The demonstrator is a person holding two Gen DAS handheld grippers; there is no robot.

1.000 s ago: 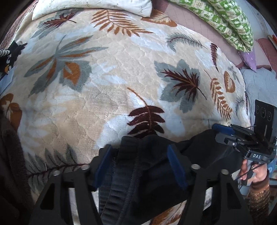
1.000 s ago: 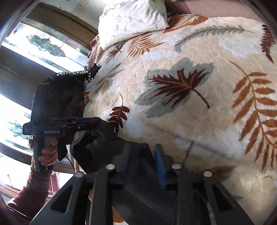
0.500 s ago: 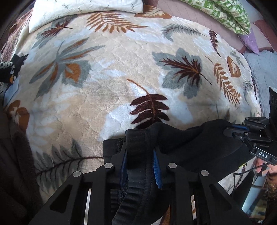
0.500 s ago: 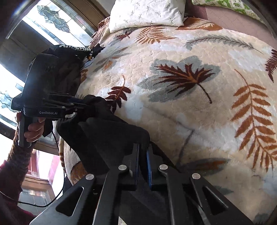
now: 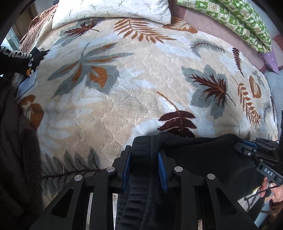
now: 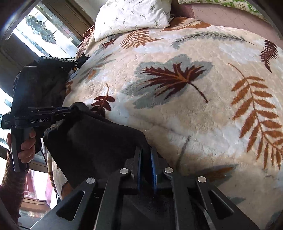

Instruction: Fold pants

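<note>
Black pants [image 5: 198,159] hang stretched between my two grippers above the near edge of the bed. My left gripper [image 5: 144,159] is shut on a thick seamed band of the pants, its blue pads [image 5: 161,169] pressing each side. My right gripper [image 6: 146,159] is shut on another edge of the pants [image 6: 92,141], jaws almost touching. Each gripper shows in the other's view: the right one [image 5: 247,148] at the far right, the left one [image 6: 70,111] at the left, each with fabric at its tips.
The bed carries a cream blanket with leaf prints [image 5: 123,88]. A white pillow [image 5: 109,10] and a green patterned quilt [image 5: 238,21] lie at the head. Dark clothing [image 5: 19,60] sits at the bed's left edge. A window [image 6: 35,35] is beyond it.
Both grippers closed on the pants; the left one was open a second ago. The pants have risen and pulled taut between them, farther over the bed.
</note>
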